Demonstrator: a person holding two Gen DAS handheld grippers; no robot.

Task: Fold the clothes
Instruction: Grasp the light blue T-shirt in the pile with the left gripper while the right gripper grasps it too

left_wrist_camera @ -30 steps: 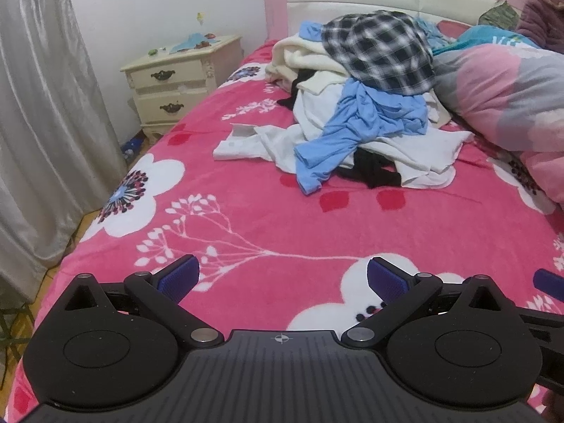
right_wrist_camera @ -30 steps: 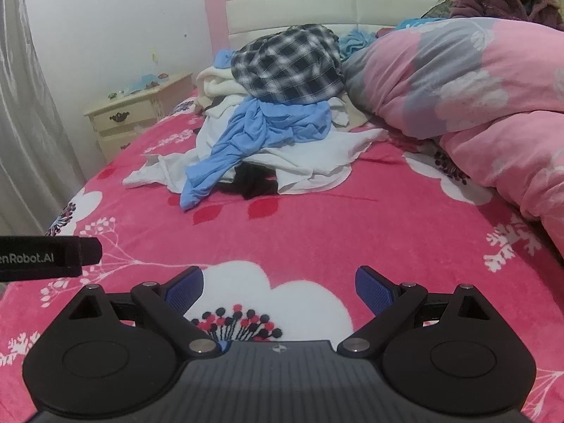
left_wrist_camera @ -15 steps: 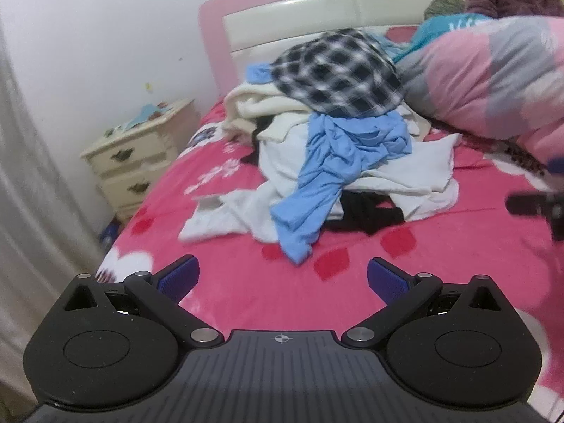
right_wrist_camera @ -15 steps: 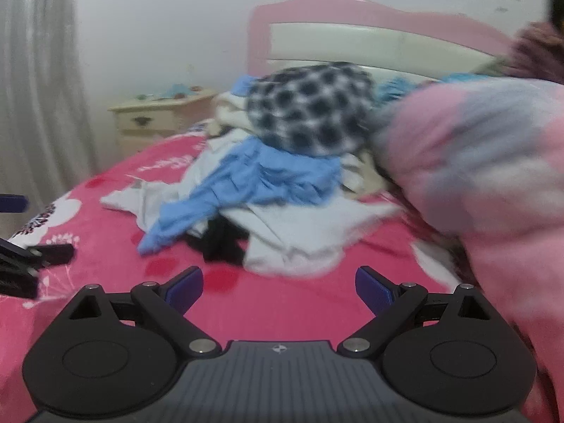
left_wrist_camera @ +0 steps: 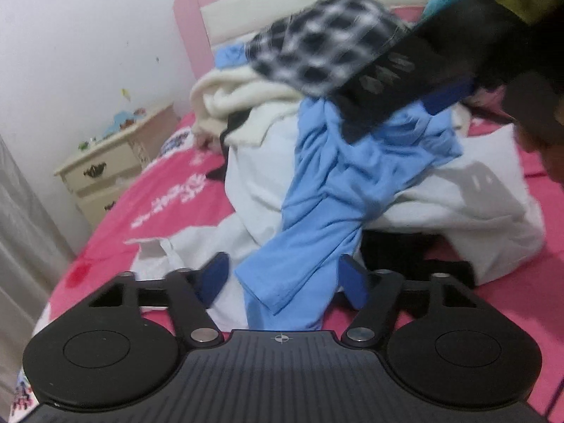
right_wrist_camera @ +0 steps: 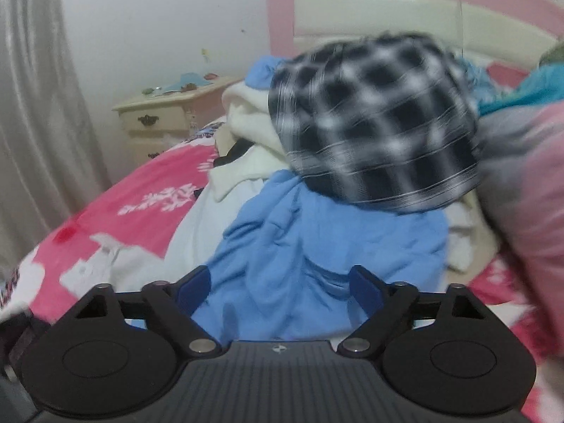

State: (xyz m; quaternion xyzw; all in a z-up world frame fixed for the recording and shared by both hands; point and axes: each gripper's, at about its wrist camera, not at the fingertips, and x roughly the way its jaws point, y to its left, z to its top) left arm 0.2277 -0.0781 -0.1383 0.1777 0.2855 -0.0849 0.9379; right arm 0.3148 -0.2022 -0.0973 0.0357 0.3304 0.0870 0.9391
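Note:
A heap of clothes lies on the pink flowered bed (left_wrist_camera: 169, 208). A light blue shirt (left_wrist_camera: 331, 194) drapes down its front; it also shows in the right wrist view (right_wrist_camera: 317, 239). A black-and-white plaid shirt (right_wrist_camera: 373, 123) tops the heap, over white garments (left_wrist_camera: 465, 204) and a black one (left_wrist_camera: 398, 250). My left gripper (left_wrist_camera: 283, 276) is open, its fingers either side of the blue shirt's lower end. My right gripper (right_wrist_camera: 278, 290) is open over the blue shirt's upper part; it also appears from outside in the left wrist view (left_wrist_camera: 405, 81).
A cream nightstand (right_wrist_camera: 158, 120) stands left of the bed by a grey curtain (right_wrist_camera: 38, 123). A pink and grey duvet (right_wrist_camera: 528, 183) is bunched on the right. The pink and cream headboard (right_wrist_camera: 387, 7) is behind the heap.
Both grippers have moved forward up the bed to the heap. The left now straddles the blue shirt's lower end, the right is over its upper part. Both stay open.

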